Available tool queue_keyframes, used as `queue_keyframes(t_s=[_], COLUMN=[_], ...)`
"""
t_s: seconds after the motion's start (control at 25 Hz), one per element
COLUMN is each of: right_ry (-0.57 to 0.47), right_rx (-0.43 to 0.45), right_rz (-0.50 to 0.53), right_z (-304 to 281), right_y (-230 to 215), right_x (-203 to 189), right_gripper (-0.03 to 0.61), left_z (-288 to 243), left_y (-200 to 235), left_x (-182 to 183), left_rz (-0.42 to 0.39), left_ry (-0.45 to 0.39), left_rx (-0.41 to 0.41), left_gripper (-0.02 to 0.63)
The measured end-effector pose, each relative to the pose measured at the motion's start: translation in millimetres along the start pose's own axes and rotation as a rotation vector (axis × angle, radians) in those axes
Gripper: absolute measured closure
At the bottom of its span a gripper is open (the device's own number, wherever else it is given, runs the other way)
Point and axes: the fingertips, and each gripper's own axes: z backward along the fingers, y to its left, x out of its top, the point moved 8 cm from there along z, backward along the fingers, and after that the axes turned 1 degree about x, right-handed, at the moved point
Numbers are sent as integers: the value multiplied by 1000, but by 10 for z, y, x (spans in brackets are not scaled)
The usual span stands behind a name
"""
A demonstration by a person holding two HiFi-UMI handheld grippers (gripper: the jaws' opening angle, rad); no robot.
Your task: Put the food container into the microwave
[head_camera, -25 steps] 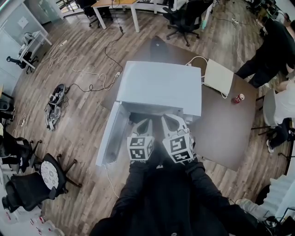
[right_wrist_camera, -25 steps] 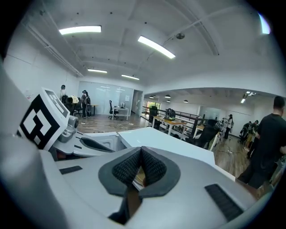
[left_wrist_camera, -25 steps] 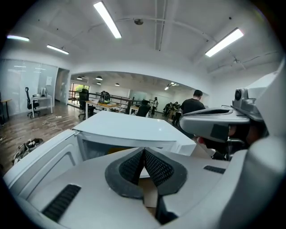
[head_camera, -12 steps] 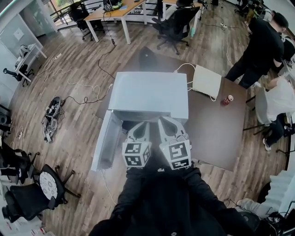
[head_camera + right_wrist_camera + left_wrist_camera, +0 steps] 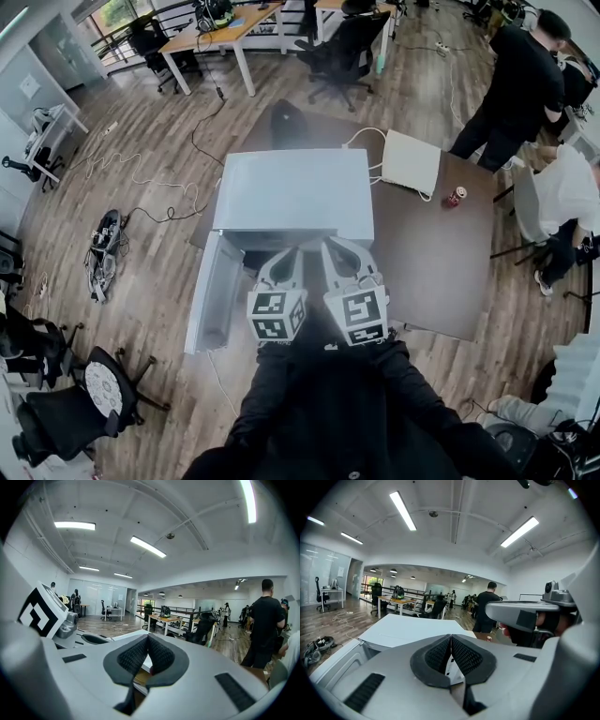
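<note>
Broadly, the dark brown rectangular table (image 5: 441, 272) carries the boxy white microwave (image 5: 291, 192), whose white door (image 5: 214, 295) stands swung wide open to the left. Both grippers hang side by side at the mouth of the open cavity, tips pointing in: the left gripper (image 5: 287, 255) and the right gripper (image 5: 339, 247). Each is clenched on nothing (in its own view the black ribbed pads (image 5: 438, 656) meet with no object between them). The food container shows in no view; whether it sits inside the cavity, hidden under the microwave's roof, cannot be told. Judged from this, the step is either just after placing or before any pickup. The next move likely calls for locating the container or, if it is inside, drawing both grippers clear of the opening and pushing the door shut
</note>
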Motion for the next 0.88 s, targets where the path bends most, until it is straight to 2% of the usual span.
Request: queue_keyframes(t_s=[0.88], right_ry=[10], right_rx=[-13], right_rz=[-23], right_z=[50], right_y=[-92], right_x=[-116], right_gripper=[555], left_z=[-83], left_y=[-69], left_x=[-60], left_rz=[-37], left_ry=[37], left_rx=[-6], left_gripper=[580])
